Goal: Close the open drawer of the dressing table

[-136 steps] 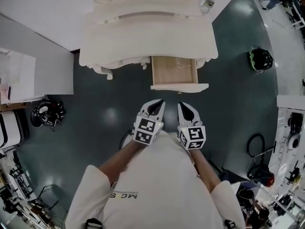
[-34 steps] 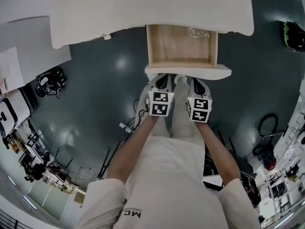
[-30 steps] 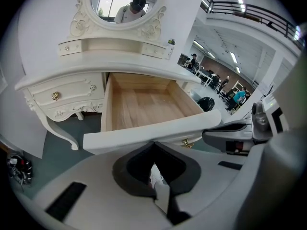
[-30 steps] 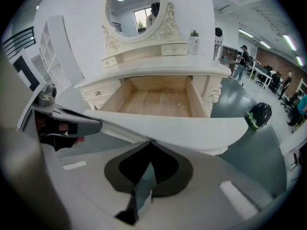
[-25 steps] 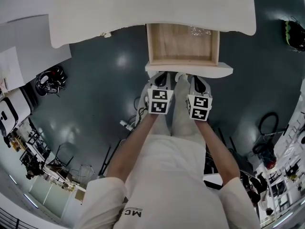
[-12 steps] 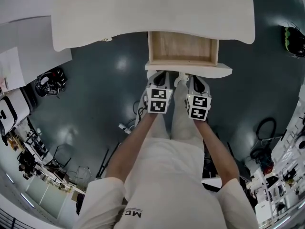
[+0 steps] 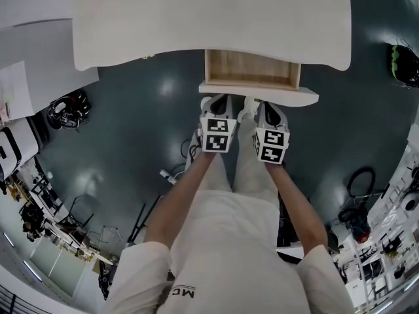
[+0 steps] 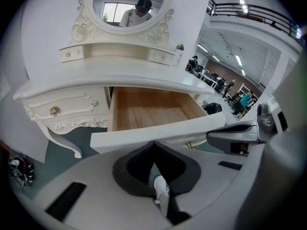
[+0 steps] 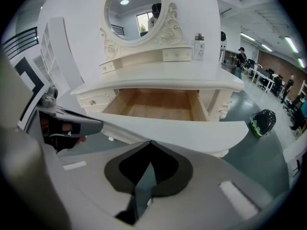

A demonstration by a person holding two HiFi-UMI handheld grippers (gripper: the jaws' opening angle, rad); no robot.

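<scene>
The dressing table point(image 7: 209, 18) stands straight ahead of the person, and its centre drawer point(image 7: 252, 69) is partly out. In the head view only a narrow strip of the pale wood box shows between the table top's curved front edge and the drawer's white front panel point(image 7: 258, 95). From the left gripper view the drawer point(image 8: 151, 110) shows nothing but bare wood boards on its floor and side walls, and the right gripper view shows the same box point(image 9: 158, 104). The left gripper point(image 7: 217, 100) and right gripper point(image 7: 267, 104) sit side by side with their tips against the outer face of the front panel. The left is toward the panel's left half and the right is near its middle. In its own view the left gripper point(image 8: 153, 145) has its jaws brought together tip to tip with nothing held. The right gripper point(image 9: 150, 143) is pinched the same way and also holds nothing. A brass knob point(image 8: 191, 145) peeks out under the panel's lower edge. The panel overhangs the box on both sides. The dark floor point(image 7: 150, 129) lies open to the left and right of the drawer, and a green and black helmet point(image 9: 263, 121) rests well off to the right. Above the table top are the oval mirror point(image 8: 128, 4) and a small bottle point(image 9: 199, 46).
</scene>
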